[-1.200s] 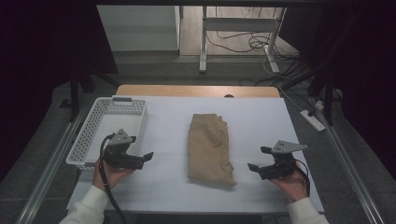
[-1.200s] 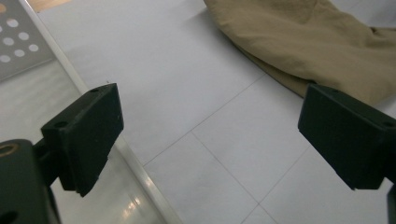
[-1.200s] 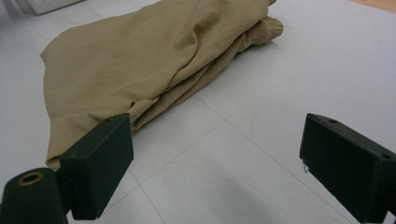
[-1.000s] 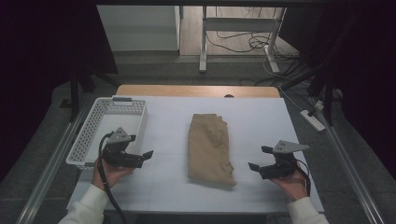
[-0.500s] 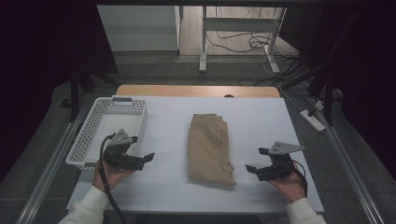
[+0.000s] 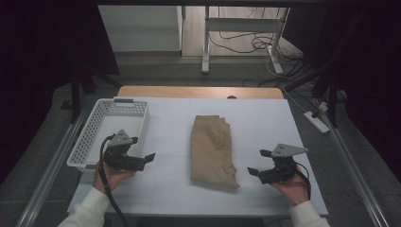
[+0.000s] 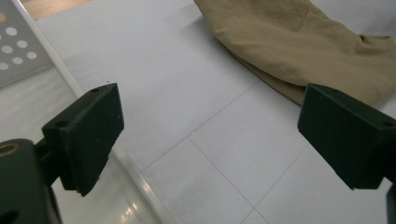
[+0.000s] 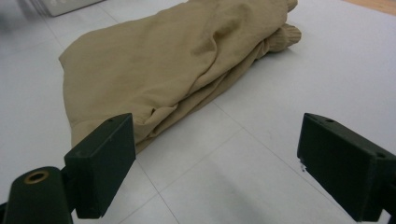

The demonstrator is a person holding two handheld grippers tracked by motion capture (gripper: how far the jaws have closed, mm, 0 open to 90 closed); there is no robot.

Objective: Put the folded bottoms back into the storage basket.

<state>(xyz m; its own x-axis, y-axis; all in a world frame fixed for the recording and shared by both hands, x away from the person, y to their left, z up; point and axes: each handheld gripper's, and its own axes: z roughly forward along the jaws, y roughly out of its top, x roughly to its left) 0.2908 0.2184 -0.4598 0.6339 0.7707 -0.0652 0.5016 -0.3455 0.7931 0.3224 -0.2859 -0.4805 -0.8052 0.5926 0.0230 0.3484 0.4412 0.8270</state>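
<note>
Lying folded on the counter [image 6: 265, 118], the tan trousers [image 6: 212, 151] sit between both claws. Left claw [image 6: 143, 160] and right claw [image 6: 259, 163] are released, touching nothing.

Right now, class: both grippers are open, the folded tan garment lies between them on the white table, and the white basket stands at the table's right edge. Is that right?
One slip: the white basket stands at the table's left edge, beside the left gripper, as the high view shows. The rest holds: both grippers are open, with the folded tan garment between them.
</note>
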